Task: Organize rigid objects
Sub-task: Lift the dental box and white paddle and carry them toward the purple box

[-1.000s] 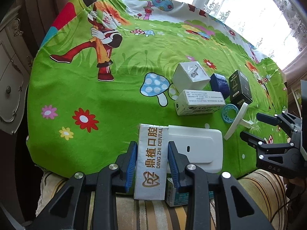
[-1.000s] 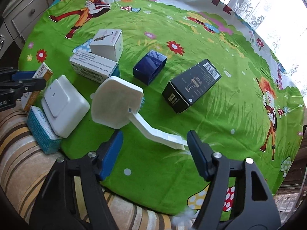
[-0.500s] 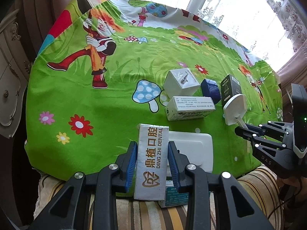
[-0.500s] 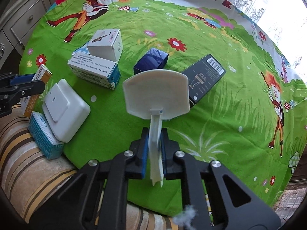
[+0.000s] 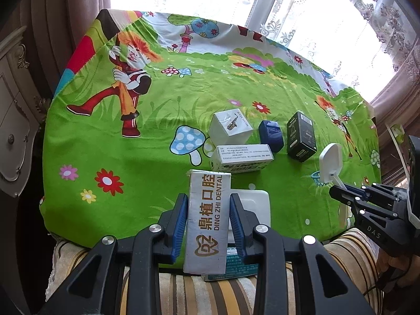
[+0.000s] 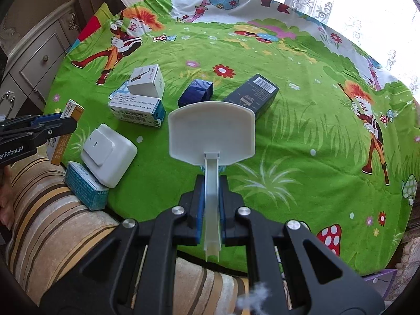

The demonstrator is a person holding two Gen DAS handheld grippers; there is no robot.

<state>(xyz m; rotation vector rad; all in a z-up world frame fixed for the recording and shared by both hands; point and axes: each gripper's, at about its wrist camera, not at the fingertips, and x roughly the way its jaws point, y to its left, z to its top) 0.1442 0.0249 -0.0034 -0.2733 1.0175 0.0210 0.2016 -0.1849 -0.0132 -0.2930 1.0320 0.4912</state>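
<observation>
two grippers, both holding something. left gripper (image 5: 208,225) is clamped on the long sides of a white dental box (image 5: 207,220) with gold lettering, box raised over the near edge of the green cartoon cloth (image 5: 131,157). right gripper (image 6: 210,204) is fully closed on the thin stem of a white toy basketball hoop (image 6: 211,134), backboard upright above the jaws, blue ring only partly visible behind the stem. in the left wrist view the hoop sits at the right, gripped low on the stem. on the cloth: white switch-like box (image 6: 109,155) leaning on a teal box (image 6: 85,186) at the near edge, teal box half on the striped cushion (image 6: 52,223). further in, a white medicine box (image 6: 136,109) touching a white cube box with a saxophone picture (image 6: 147,81). blue box (image 6: 195,95) just beside a black box with barcode (image 6: 252,94). dresser (image 6: 34,63) to the left, lace curtain (image 5: 341,26) behind.
</observation>
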